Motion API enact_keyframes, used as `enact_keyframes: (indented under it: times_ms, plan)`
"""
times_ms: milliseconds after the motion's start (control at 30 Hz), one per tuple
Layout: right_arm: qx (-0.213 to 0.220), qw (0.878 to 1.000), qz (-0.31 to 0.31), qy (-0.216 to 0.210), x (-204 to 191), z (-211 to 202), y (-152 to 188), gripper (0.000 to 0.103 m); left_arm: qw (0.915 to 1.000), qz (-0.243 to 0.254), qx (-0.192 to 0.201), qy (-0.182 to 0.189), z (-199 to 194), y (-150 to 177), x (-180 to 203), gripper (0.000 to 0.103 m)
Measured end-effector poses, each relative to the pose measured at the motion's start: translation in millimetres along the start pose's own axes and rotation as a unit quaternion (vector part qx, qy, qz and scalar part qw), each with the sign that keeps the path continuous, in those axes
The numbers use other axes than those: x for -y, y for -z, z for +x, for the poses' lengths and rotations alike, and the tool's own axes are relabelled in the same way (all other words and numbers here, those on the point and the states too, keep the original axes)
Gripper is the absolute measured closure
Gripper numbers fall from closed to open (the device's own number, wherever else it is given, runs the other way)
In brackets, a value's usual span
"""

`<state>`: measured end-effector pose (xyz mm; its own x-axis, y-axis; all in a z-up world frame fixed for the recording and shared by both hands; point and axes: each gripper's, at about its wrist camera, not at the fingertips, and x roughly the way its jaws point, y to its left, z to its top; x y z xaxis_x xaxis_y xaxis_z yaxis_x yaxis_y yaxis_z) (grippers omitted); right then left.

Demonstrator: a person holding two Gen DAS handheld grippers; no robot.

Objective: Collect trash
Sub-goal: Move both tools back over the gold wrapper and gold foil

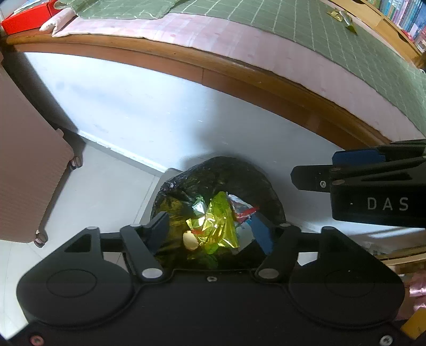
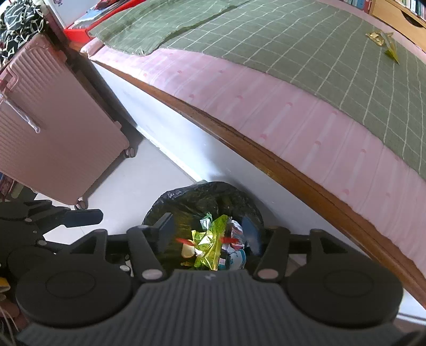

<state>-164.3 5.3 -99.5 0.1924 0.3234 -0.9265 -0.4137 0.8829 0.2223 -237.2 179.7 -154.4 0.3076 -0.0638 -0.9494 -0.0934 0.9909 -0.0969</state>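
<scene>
Left gripper (image 1: pixel 213 229) spread, nothing pinched, hanging over the bin (image 1: pixel 239 170); right gripper (image 2: pixel 210 231) likewise spread and empty above the dropped wrappers (image 2: pixel 210 242); remaining gold wrapper (image 2: pixel 383 44) lies far right on the bed (image 2: pixel 266 117), long axis slanting right; right hand seems nearer.

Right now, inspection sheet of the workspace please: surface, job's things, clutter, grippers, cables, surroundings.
Surface: pale floor beside the bed.
Job's things: bin with black liner, holding a yellow wrapper and other scraps; another gold wrapper lies on the bed.
Clutter: red box at the bed's far end.
Grippers: left gripper and right gripper both above the bin, fingers apart, nothing between them.
Cables: nothing seen.
Surroundings: pink suitcase, bookshelf.
</scene>
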Motion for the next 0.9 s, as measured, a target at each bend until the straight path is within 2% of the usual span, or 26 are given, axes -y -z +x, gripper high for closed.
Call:
enact_keyframes:
  times_ms: [67, 267, 433, 700, 900]
  plan:
    - [0.001, 1.000, 0.004, 0.000, 0.3, -0.4, -0.4, 0.030, 1.0000, 0.001, 0.002, -0.004, -0.9, 0.0, -0.1, 0.028]
    - [0.009, 1.000, 0.012, 0.000, 2.6, -6.7, -2.4, 0.029, 0.9998, 0.013, 0.011, -0.010, -10.3, -4.7, 3.1, 0.025]
    - [0.033, 0.999, 0.025, 0.004, 5.6, -24.8, -8.1, 0.029, 0.9992, 0.020, 0.033, -0.014, -29.9, -18.7, 7.6, 0.023]
    - [0.091, 0.994, 0.049, 0.026, 25.7, -72.1, -30.5, 0.026, 0.9955, 0.039, 0.086, -0.008, -71.3, -64.9, 25.6, 0.020]
    - [0.140, 0.986, 0.070, 0.054, 52.5, -106.7, -50.0, 0.026, 0.9889, 0.073, 0.129, 0.001, -95.9, -106.8, 58.8, 0.017]
